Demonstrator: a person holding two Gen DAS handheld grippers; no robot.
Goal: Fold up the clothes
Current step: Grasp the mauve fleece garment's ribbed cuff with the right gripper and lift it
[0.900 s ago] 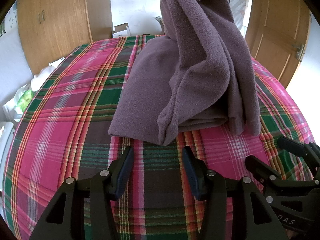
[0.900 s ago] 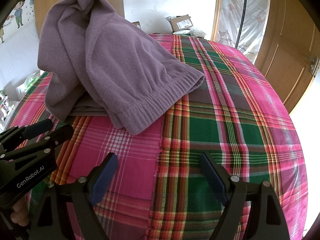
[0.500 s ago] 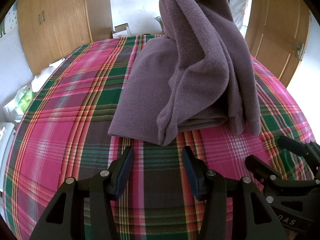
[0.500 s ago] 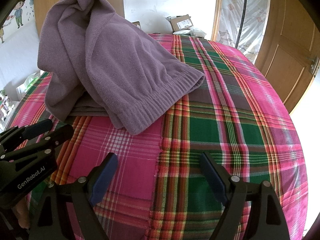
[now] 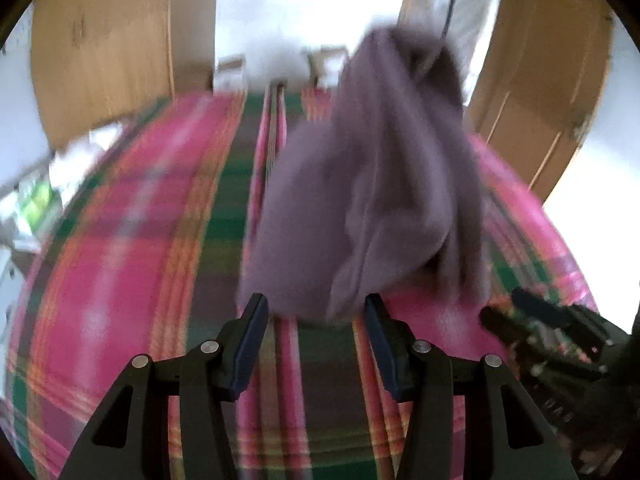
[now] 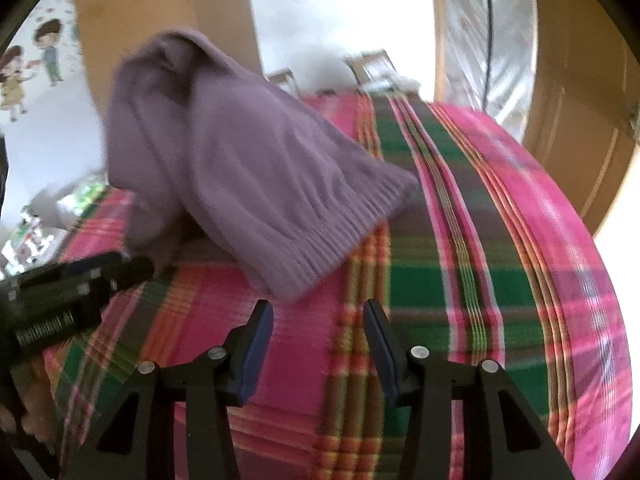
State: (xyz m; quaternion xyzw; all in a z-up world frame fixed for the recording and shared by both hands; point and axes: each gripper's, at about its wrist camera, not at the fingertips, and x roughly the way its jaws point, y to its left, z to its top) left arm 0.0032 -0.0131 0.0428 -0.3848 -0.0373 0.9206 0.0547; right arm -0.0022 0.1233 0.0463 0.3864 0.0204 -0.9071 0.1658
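A purple fleece garment (image 5: pixel 360 200) is seen heaped on a bed covered with a plaid bedspread (image 5: pixel 132 240) of pink, green and orange; both views are smeared by motion blur, so fine detail is lost. In the left wrist view the garment rises in a tall bunched mound, with a flatter layer spread on the bedspread at its left side, and its near edge lies just beyond the tips of the left tongs (image 5: pixel 314 320). These tongs are spread apart with nothing held between their blue-lined fingers (image 5: pixel 250 344), and they are low over the bedspread in front of the garment. To the right of the garment, a black gripper body is seen at the frame edge. In the right wrist view the garment's ribbed hem (image 6: pixel 320 240) is draped down toward the bedspread, and its lowest corner lies just above the left fingertip of the right tongs (image 6: pixel 318 320). The right tongs are also spread and empty, held over the bedspread near the hem. Behind the garment, wooden cabinet doors (image 5: pixel 100 52) and a pale wall are visible, and a wooden door (image 6: pixel 580 92) is seen to its right.
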